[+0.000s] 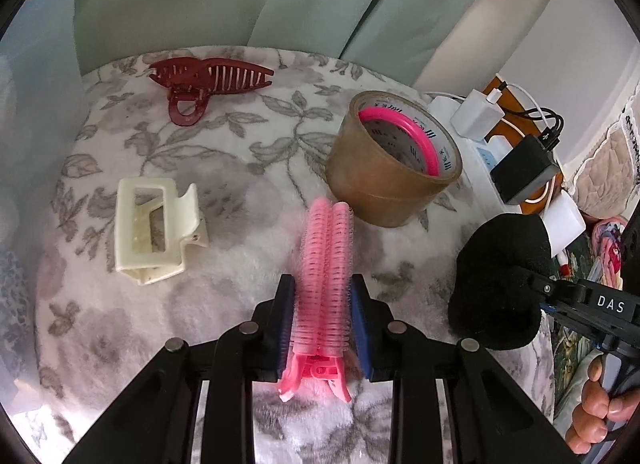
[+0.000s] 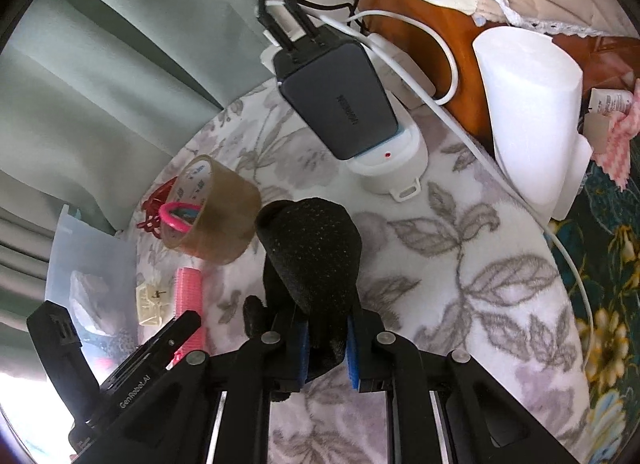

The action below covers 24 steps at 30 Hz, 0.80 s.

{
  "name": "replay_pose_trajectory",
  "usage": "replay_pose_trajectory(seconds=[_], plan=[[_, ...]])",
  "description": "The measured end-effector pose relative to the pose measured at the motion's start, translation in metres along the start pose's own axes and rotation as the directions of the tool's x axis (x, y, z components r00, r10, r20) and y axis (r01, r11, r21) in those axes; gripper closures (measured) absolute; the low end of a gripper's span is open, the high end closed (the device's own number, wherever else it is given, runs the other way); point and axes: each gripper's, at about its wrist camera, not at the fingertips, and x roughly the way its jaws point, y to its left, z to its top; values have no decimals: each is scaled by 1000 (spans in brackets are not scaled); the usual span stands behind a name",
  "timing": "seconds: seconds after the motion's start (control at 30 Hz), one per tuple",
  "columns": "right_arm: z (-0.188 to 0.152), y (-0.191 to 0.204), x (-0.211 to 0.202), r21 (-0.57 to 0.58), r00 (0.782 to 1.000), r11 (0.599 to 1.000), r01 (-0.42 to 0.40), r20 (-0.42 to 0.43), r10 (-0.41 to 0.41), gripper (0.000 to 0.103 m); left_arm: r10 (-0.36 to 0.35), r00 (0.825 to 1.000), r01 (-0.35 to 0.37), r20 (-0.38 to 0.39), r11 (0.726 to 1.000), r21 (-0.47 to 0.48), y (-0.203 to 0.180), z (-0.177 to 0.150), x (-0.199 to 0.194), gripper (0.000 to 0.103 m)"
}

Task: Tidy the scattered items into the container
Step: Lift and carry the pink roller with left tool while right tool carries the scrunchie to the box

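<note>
My left gripper (image 1: 322, 288) is shut on a pink roller hair clip (image 1: 326, 248); its blue pads press both sides, and the clip lies on the flowered fleece cloth (image 1: 240, 304). My right gripper (image 2: 326, 328) is shut on a black fabric item (image 2: 312, 256), also seen as a fuzzy black lump (image 1: 500, 284) at the right of the left wrist view. On the cloth lie a cream claw clip (image 1: 156, 227), a dark red claw clip (image 1: 208, 79) and a brown tape roll (image 1: 392, 159) with a pink ring (image 1: 400, 131) inside. A translucent plastic container (image 2: 88, 256) stands at the cloth's left edge.
A dark charger (image 2: 340, 103) sits plugged into a white power strip (image 2: 392, 167) with cables at the cloth's far right. A white roll (image 2: 528, 103) lies beyond it on a wooden surface. Green curtains (image 1: 240, 3) hang behind. A hand (image 1: 600, 412) holds the right gripper's handle.
</note>
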Motion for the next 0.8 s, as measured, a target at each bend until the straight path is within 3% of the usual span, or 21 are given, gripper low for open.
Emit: replay_pose_trajectory(seconds=[0.2, 0.4, 0.73, 0.8], plan=[[-11, 15, -26, -9, 999, 1000, -30, 22, 30, 87, -3, 999, 5, 48, 999, -42, 3, -5, -38, 75], [-26, 45, -74, -65, 993, 995, -79, 81, 84, 87, -3, 988, 11, 157, 999, -50, 0, -6, -96, 75], [-56, 100, -138, -165, 970, 974, -157, 158, 183, 87, 4, 939, 15, 343, 998, -53, -7, -14, -197, 75], [-62, 112, -150, -192, 965, 966, -170, 164, 203, 87, 4, 923, 17, 384, 998, -53, -8, -17, -215, 75]])
